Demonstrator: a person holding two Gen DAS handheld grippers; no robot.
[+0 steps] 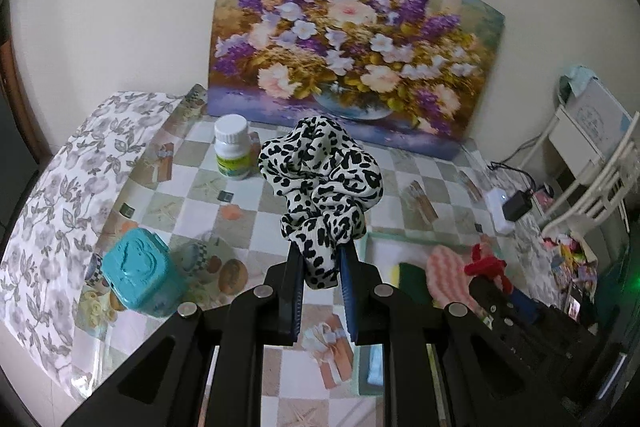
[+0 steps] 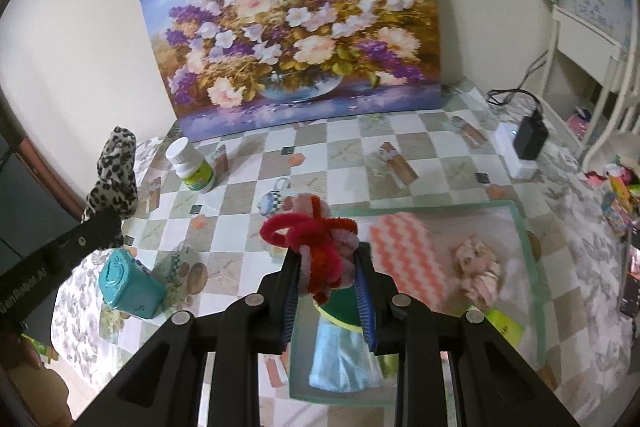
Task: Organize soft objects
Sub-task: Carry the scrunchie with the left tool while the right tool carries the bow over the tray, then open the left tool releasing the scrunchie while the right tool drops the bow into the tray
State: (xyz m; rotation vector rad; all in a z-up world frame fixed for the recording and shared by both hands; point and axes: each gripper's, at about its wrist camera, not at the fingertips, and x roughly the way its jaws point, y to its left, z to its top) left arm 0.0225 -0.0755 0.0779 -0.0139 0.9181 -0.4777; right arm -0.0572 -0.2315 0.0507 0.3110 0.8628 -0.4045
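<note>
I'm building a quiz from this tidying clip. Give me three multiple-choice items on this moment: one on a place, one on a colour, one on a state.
1. Where does the white bottle stand?
A. in the tray
B. on the tablecloth before the flower painting
C. on the white chair

2. What colour is the square tin?
A. teal
B. yellow
C. black

3. What is the left gripper doing?
A. lying open on the table
B. clamping the bottle
C. gripping the spotted scrunchie

Answers: B, it stands on the checked cloth near the painting; A, its lid and sides are teal; C, the fabric sits pinched between its fingers.
</note>
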